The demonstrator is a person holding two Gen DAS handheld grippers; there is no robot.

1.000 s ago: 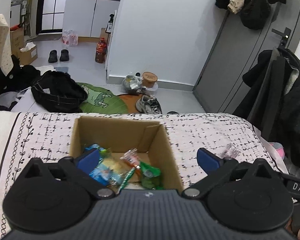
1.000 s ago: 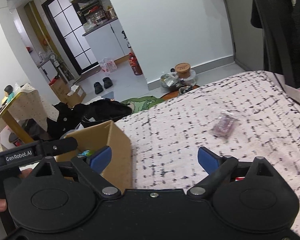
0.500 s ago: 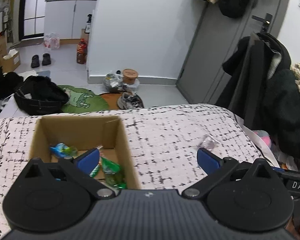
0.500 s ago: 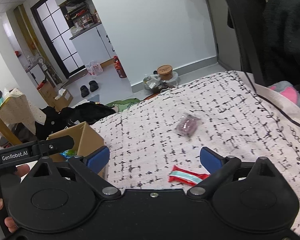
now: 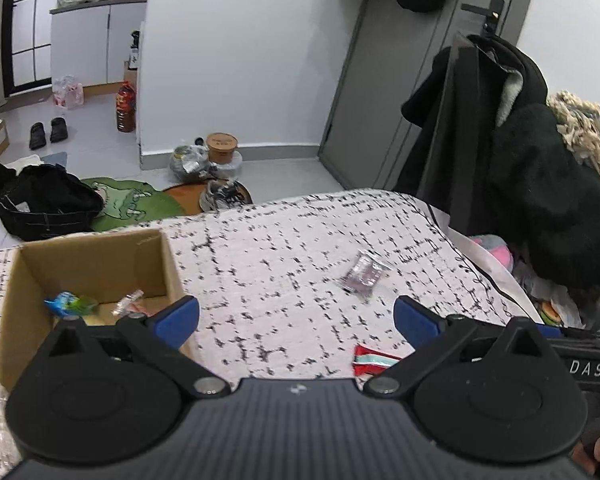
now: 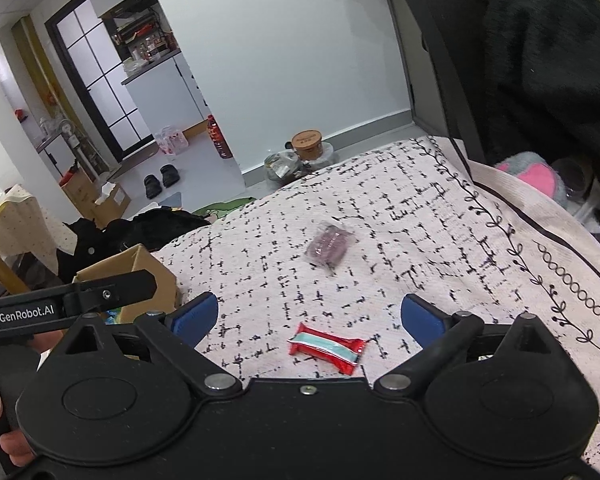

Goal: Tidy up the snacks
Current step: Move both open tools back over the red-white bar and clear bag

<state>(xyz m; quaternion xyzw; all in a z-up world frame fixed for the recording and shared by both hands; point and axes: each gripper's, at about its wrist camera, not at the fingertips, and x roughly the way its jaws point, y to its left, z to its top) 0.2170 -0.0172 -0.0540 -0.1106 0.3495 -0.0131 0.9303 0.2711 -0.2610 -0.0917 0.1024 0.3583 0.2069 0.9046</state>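
A cardboard box (image 5: pixel 92 256) (image 6: pixel 140 272) stands on the patterned cloth at the left, holding a blue-green packet (image 5: pixel 70 303) and a clear-wrapped snack (image 5: pixel 129 302). On the cloth lie a purple snack in clear wrap (image 5: pixel 365 274) (image 6: pixel 329 245) and, nearer, a red packet with a teal stripe (image 5: pixel 374 362) (image 6: pixel 326 346). My left gripper (image 5: pixel 296 318) is open and empty, just right of the box. My right gripper (image 6: pixel 310 318) is open and empty, with the red packet between and just below its fingertips. The left gripper's black arm (image 6: pixel 68 304) shows at the left of the right wrist view.
The cloth-covered surface (image 5: pixel 284 248) drops off at its far and right edges. Dark coats (image 5: pixel 540 184) hang close on the right, with a pink plush (image 6: pixel 534 176) below. On the floor beyond are shoes (image 5: pixel 220 196), a black bag (image 5: pixel 48 200) and a green mat (image 5: pixel 132 204).
Both grippers have swung right, away from the box, staying open. The purple snack and the red packet have come into view and nearer; the box has slid to the left.
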